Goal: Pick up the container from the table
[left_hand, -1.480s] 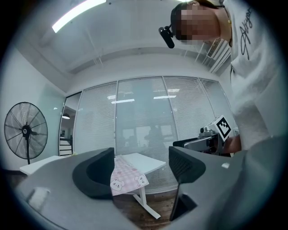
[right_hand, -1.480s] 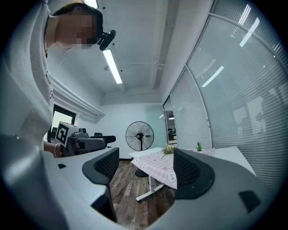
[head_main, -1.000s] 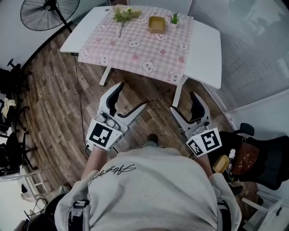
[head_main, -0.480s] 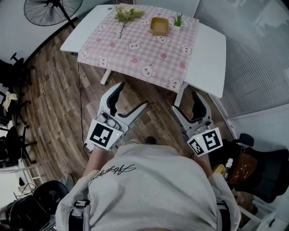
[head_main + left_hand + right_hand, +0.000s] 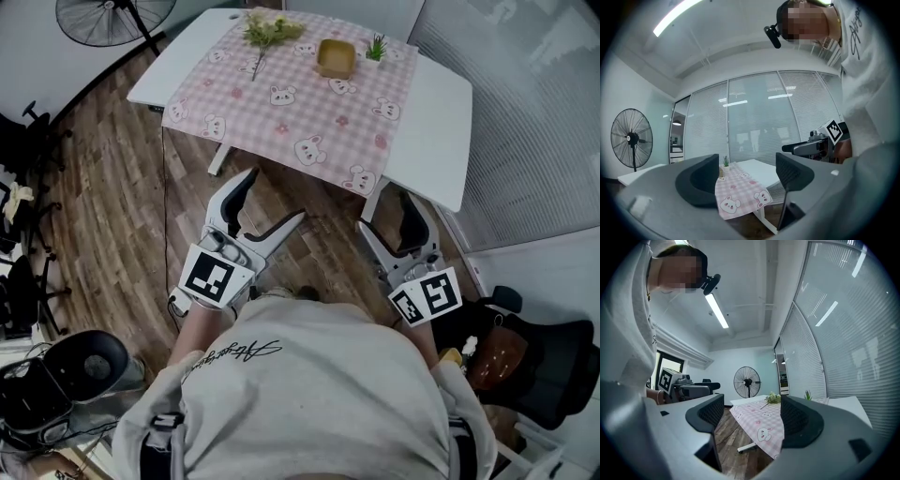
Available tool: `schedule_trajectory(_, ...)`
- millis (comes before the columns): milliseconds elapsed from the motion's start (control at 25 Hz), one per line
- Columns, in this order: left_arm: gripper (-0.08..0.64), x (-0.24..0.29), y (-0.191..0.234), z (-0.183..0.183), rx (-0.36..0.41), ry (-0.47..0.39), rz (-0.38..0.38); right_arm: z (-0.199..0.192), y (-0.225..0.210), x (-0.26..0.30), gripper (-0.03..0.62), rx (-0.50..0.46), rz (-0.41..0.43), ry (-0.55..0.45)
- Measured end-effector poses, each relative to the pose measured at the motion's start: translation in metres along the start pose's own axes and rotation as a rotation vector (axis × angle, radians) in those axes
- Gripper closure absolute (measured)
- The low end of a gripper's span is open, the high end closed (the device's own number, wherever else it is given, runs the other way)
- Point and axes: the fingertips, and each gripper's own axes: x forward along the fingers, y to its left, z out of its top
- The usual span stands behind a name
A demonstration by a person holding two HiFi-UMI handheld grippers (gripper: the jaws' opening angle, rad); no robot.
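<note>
A small tan square container point(image 5: 336, 56) sits at the far side of a white table point(image 5: 441, 112) on a pink checked cloth point(image 5: 300, 103). My left gripper point(image 5: 275, 199) is held over the wooden floor well short of the table, open and empty. My right gripper point(image 5: 386, 213) is beside it, also open with nothing between its jaws. In the left gripper view the cloth point(image 5: 740, 197) shows between the jaws of that gripper point(image 5: 747, 180). In the right gripper view the cloth point(image 5: 761, 420) lies ahead of the gripper point(image 5: 752, 416). The container is hidden in both gripper views.
A sprig of green flowers point(image 5: 267, 30) and a small potted plant point(image 5: 377, 46) flank the container. A standing fan point(image 5: 112, 17) is at the far left. Dark chairs point(image 5: 525, 361) stand at the right, a round grey bin point(image 5: 84, 361) at the lower left. Glass blinds point(image 5: 525, 103) run along the right.
The view has shifted a little: the table sits slightly farther right and up in the frame, and the grey bin has come into view at lower left. Both grippers stay open.
</note>
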Motion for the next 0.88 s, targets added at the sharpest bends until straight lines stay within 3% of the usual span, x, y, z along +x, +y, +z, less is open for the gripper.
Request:
schedule_trajectory(720, 0.196, 0.013, 0.001, -0.001, -0.009, 0.011, 0.017, -0.001, -0.018, 0.005, 0.232, 0.008, 0.018, 0.004)
schedule_trajectory(880, 0.196, 0.008, -0.004, -0.01, -0.016, 0.056, 0.015, -0.006, -0.016, 0.007, 0.232, 0.021, 0.036, 0.013)
